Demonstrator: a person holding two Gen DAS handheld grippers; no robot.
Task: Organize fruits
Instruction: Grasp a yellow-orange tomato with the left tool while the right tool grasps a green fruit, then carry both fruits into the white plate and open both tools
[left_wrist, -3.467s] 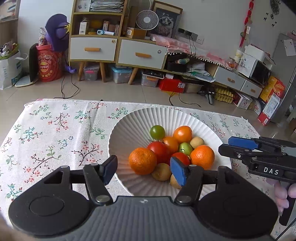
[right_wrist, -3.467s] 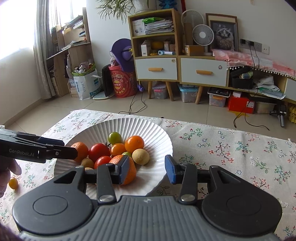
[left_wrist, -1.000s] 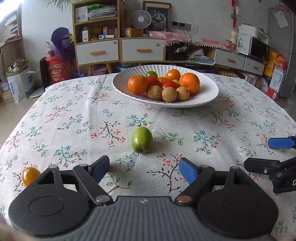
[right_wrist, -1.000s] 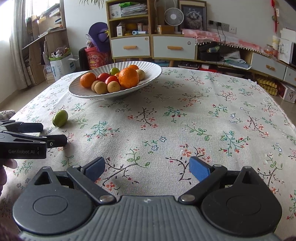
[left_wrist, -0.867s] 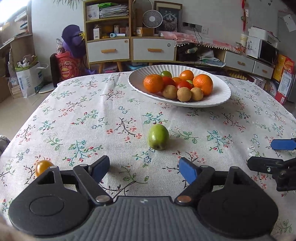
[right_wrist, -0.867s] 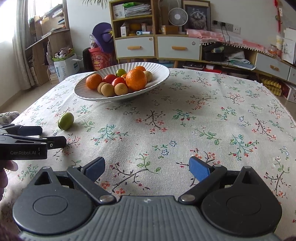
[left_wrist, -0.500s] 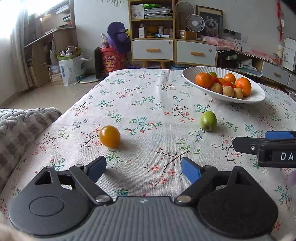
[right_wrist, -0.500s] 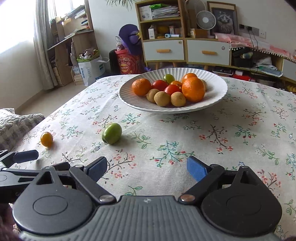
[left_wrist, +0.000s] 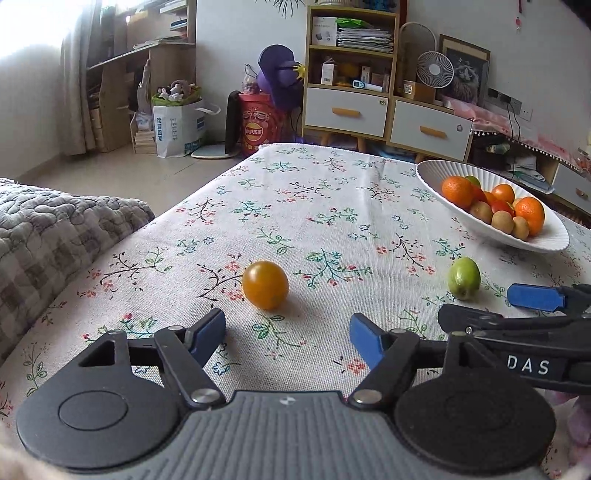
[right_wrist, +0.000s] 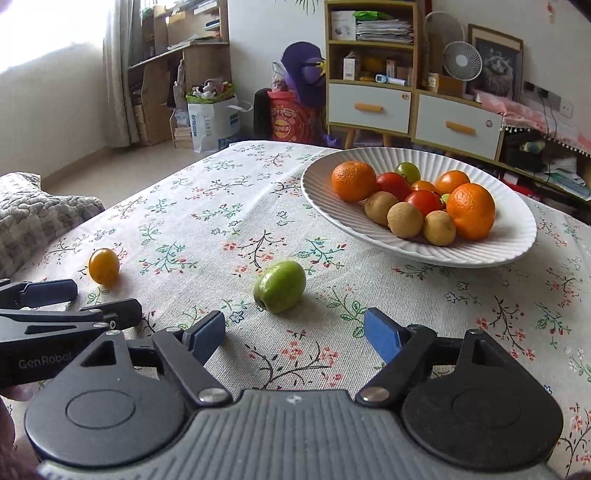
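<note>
An orange-yellow tomato (left_wrist: 265, 284) lies on the floral tablecloth just ahead of my open, empty left gripper (left_wrist: 287, 334); it also shows in the right wrist view (right_wrist: 104, 266). A green fruit (right_wrist: 280, 286) lies just ahead of my open, empty right gripper (right_wrist: 294, 336); it also shows in the left wrist view (left_wrist: 464, 277). A white ribbed plate (right_wrist: 491, 251) holds oranges, tomatoes and small brown fruits; it also shows at the right of the left wrist view (left_wrist: 546, 240). Each gripper shows in the other's view, the right one (left_wrist: 491, 308) and the left one (right_wrist: 99, 299).
A grey quilted cushion (left_wrist: 44, 229) lies past the table's left edge. Behind the table stand a wooden drawer cabinet (left_wrist: 384, 114), a red bin (left_wrist: 260, 127) and a paper bag (left_wrist: 177, 125) on the floor.
Both grippers have swung left and moved closer to the loose fruits. The tomato now lies in front of the left gripper and the green fruit in front of the right one.
</note>
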